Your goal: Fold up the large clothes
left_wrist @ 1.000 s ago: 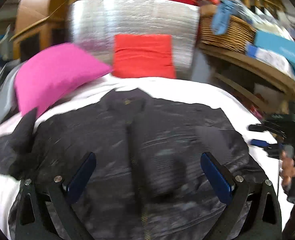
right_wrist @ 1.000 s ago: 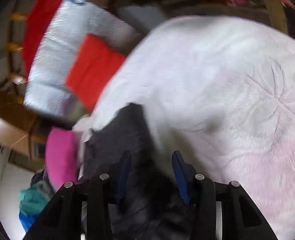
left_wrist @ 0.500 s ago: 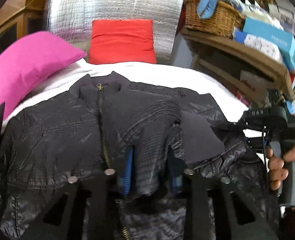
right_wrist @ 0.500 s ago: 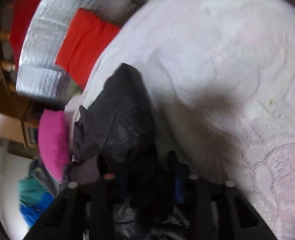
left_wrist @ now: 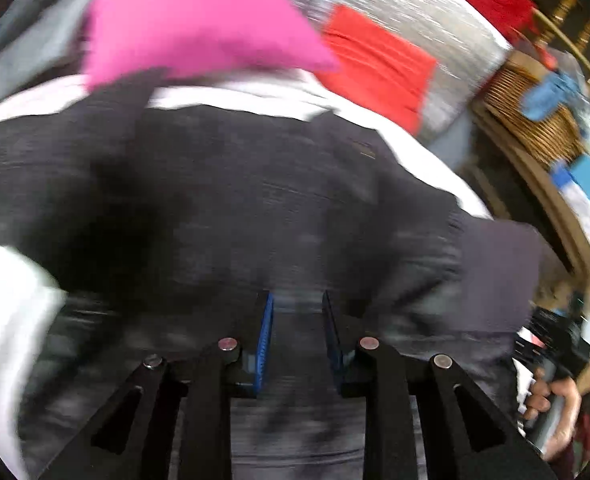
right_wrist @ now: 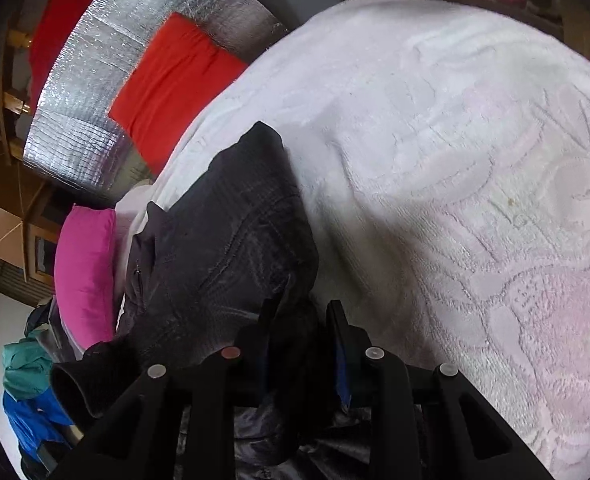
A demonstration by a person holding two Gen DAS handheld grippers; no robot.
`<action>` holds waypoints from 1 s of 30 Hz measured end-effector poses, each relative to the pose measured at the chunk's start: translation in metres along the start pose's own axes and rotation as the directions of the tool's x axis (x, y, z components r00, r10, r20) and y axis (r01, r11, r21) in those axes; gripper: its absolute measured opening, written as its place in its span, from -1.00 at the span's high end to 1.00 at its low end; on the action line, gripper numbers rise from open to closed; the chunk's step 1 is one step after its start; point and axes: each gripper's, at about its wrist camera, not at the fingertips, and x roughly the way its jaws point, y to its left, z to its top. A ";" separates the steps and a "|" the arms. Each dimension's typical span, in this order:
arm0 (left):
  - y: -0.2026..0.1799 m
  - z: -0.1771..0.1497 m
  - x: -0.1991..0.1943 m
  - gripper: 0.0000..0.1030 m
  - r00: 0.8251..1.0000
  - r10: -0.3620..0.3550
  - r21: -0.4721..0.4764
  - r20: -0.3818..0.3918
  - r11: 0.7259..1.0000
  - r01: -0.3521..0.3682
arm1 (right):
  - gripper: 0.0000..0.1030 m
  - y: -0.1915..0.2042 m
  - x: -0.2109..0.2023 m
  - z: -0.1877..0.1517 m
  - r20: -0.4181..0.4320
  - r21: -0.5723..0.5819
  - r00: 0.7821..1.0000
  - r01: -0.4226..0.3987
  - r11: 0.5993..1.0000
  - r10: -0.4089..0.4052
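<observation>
1. A black jacket (left_wrist: 255, 200) lies spread on a white blanket (right_wrist: 475, 160); in the right wrist view its near part is bunched up and lifted off the blanket.
2. The left gripper (left_wrist: 297, 320) has just been closing, and its blue pads now pinch a fold of jacket fabric that runs between them. This view is smeared by motion.
3. The right gripper (right_wrist: 299, 328) has also just been closing; its jaws stand narrow with dark jacket cloth gathered between them, pinched.
4. A dark cuff (right_wrist: 87, 380) hangs open just left of the right gripper's frame.
5. A hand (left_wrist: 551, 400) grips a black handle at the lower right edge of the left wrist view.
6. A pink pillow (left_wrist: 199, 24) sits at the jacket's far edge, touching it.
7. A red cushion (right_wrist: 175, 84) leans on a silver foil panel (right_wrist: 107, 92) beyond the blanket.
8. A wicker basket (left_wrist: 531, 120) stands on a wooden shelf to the right.
</observation>
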 end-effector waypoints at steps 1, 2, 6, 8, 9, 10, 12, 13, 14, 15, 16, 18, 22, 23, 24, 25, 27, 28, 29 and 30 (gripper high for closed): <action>0.005 0.001 -0.007 0.50 0.999 0.033 0.004 0.024 0.999 -0.033 | 0.41 0.002 0.000 -0.001 0.005 0.002 1.000 0.018 1.000 -0.018; 0.006 0.002 -0.012 0.43 0.998 0.046 0.015 0.043 0.999 -0.047 | 0.26 0.004 -0.001 -0.002 0.011 0.009 0.999 0.042 0.999 -0.042; -0.005 0.001 -0.028 -0.39 0.988 0.099 0.067 0.114 0.992 -0.108 | -0.07 0.024 -0.043 -0.009 0.219 0.007 0.972 0.085 0.996 -0.084; -0.011 0.001 -0.033 -0.44 0.981 0.124 0.084 0.153 0.987 -0.138 | -0.25 0.039 -0.062 -0.014 0.316 -0.047 0.948 0.044 0.998 -0.027; -0.014 0.001 -0.032 -0.45 0.977 0.136 0.104 0.161 0.983 -0.154 | -0.25 0.048 -0.065 -0.017 0.330 -0.092 0.944 0.034 0.995 -0.002; -0.017 0.001 -0.031 -0.45 0.976 0.149 0.130 0.160 0.977 -0.170 | -0.25 0.059 -0.062 -0.020 0.303 -0.156 0.952 0.001 0.988 0.046; -0.020 0.002 -0.027 -0.46 0.973 0.177 0.162 0.146 0.966 -0.200 | -0.22 0.068 -0.041 -0.025 0.126 -0.181 0.963 -0.212 0.960 0.236; -0.019 0.002 -0.026 -0.46 0.973 0.183 0.165 0.140 0.965 -0.205 | -0.22 0.070 -0.030 -0.028 0.047 -0.146 0.950 -0.298 0.943 0.307; -0.019 0.003 -0.023 -0.46 0.974 0.185 0.166 0.134 0.964 -0.206 | -0.22 0.071 -0.013 -0.031 -0.048 -0.082 0.927 -0.376 0.923 0.373; -0.019 0.002 -0.021 -0.46 0.975 0.184 0.169 0.124 0.964 -0.204 | -0.22 0.071 0.000 -0.034 -0.095 -0.033 0.914 -0.398 0.917 0.394; -0.019 0.002 -0.020 -0.46 0.976 0.187 0.174 0.114 0.963 -0.205 | -0.22 0.067 0.014 -0.038 -0.120 0.031 0.905 -0.407 0.913 0.407; -0.017 -0.001 -0.020 -0.46 0.974 0.201 0.185 0.099 0.958 -0.217 | -0.24 0.065 0.036 -0.043 -0.155 0.097 0.898 -0.400 0.911 0.411; -0.002 -0.008 -0.018 -0.46 0.961 0.269 0.180 0.059 0.944 -0.275 | -0.28 0.086 0.063 -0.062 -0.245 0.167 0.836 -0.463 0.870 0.492; 0.003 -0.008 -0.017 -0.46 0.959 0.279 0.171 0.046 0.944 -0.283 | -0.28 0.097 0.058 -0.065 -0.242 0.160 0.795 -0.533 0.831 0.556; 0.008 -0.009 -0.017 -0.46 0.960 0.279 0.162 0.035 0.946 -0.281 | -0.28 0.110 0.052 -0.068 -0.242 0.143 0.747 -0.604 0.784 0.619; 0.013 -0.010 -0.017 -0.46 0.961 0.276 0.150 0.025 0.949 -0.276 | -0.28 0.126 0.041 -0.072 -0.258 0.121 0.676 -0.687 0.717 0.690; 0.018 -0.012 -0.018 -0.46 0.960 0.279 0.132 0.017 0.951 -0.279 | -0.28 0.147 0.027 -0.080 -0.296 0.087 0.575 -0.779 0.621 0.763; 0.019 -0.012 -0.019 -0.46 0.963 0.270 0.127 0.014 0.955 -0.269 | -0.29 0.153 0.019 -0.082 -0.305 0.048 0.568 -0.793 0.608 0.765; 0.018 -0.013 -0.020 -0.46 0.967 0.254 0.124 0.010 0.959 -0.253 | -0.30 0.156 0.012 -0.083 -0.299 -0.004 0.597 -0.781 0.625 0.745; 0.017 -0.014 -0.022 -0.46 0.971 0.238 0.122 0.009 0.964 -0.238 | -0.30 0.153 0.008 -0.081 -0.283 -0.046 0.644 -0.749 0.661 0.710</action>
